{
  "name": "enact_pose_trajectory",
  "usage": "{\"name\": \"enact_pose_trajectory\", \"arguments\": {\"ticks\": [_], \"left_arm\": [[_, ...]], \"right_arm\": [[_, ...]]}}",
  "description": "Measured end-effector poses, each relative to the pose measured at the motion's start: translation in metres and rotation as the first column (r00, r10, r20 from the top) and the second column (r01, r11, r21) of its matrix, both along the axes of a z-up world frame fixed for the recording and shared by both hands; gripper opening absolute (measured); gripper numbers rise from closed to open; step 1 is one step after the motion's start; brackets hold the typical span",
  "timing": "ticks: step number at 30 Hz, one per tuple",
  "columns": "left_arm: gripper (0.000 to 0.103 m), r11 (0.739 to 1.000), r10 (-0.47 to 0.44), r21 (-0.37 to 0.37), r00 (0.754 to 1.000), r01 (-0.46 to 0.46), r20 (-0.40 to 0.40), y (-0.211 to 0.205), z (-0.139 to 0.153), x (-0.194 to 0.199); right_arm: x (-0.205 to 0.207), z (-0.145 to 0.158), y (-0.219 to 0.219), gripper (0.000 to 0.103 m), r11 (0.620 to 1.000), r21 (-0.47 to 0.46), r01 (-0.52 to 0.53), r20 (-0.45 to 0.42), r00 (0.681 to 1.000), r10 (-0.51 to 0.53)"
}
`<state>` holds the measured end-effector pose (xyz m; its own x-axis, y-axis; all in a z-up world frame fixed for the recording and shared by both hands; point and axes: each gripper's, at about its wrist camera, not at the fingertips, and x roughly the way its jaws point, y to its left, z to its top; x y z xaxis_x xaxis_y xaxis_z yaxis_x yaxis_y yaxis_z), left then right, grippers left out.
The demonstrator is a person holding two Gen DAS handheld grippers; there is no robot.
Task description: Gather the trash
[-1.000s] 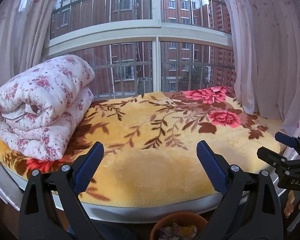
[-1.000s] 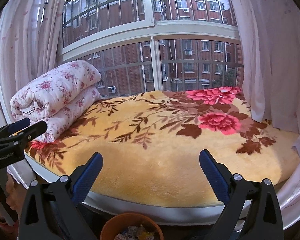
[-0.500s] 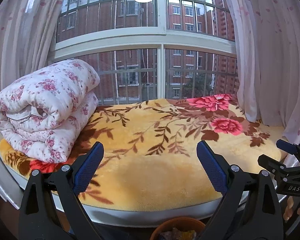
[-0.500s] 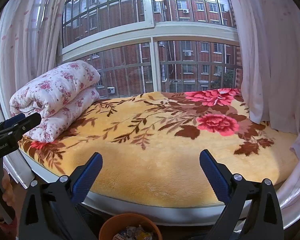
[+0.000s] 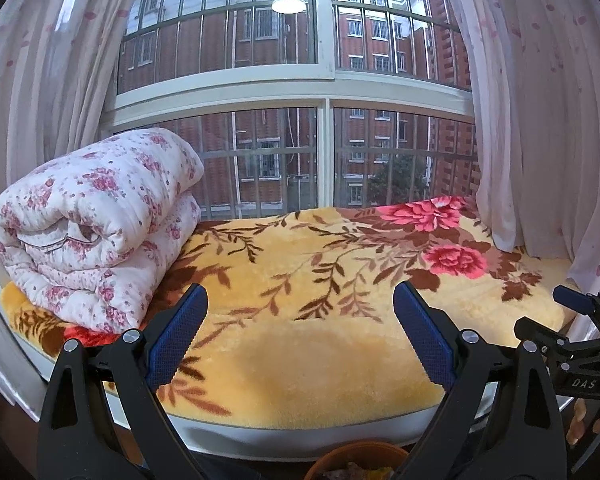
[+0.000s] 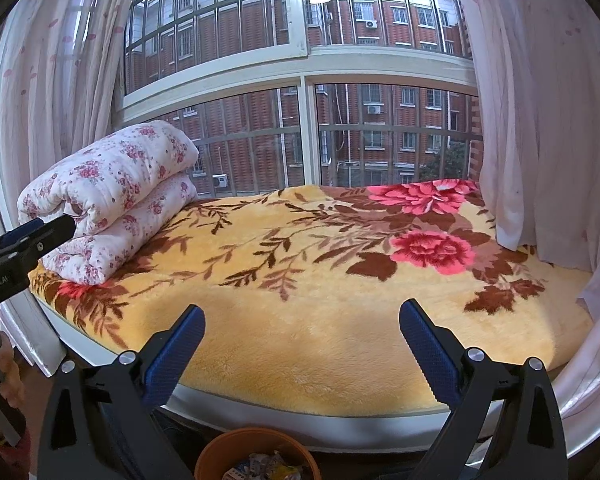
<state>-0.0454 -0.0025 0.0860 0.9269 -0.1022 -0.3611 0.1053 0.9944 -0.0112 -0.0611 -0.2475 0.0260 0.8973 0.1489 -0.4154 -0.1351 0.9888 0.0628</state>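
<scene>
At the bottom edge of both wrist views sits your round orange-brown plastic bin point(image 6: 256, 454), already holding crumpled wrappers point(image 6: 266, 465), and it lies below and just in front of the tips, under the white rim of the window seat. In the right view it shows left of centre between the fingers; in the left view only a sliver of its rim point(image 5: 356, 460) shows right of centre, so it stands between your two hands, and I cannot tell which is nearer. Being round, it has no long axis; its mouth faces up. Your left gripper point(image 5: 300, 334) and right gripper point(image 6: 302, 354) both stand wide apart, holding nothing. No loose litter shows on the plush yellow blanket with red flowers point(image 6: 320, 300), which spreads across the middle of each frame, nor by the rolled white floral quilt point(image 6: 112, 196) at centre left, so the collecting looks close to done. Sheer pink curtains point(image 6: 540, 120) frame both sides.
</scene>
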Motion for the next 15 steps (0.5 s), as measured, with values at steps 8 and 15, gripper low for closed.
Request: {"name": "enact_pose_trajectory", "arguments": {"ticks": [8,15], "left_arm": [[0.091,1.0,-0.006,0.001,1.0,0.006,0.005,-0.0002,0.0019,0.0],[0.091,1.0,-0.007,0.006,1.0,0.007,0.003,-0.0007,0.0018,0.001]], "right_arm": [[0.0009,-0.0024,-0.0019,0.096,1.0,-0.001,-0.003,-0.005,1.0,0.003],[0.0025,-0.0053,-0.0031,0.096,1.0,-0.003,-0.004,-0.011,1.0,0.004]]}}
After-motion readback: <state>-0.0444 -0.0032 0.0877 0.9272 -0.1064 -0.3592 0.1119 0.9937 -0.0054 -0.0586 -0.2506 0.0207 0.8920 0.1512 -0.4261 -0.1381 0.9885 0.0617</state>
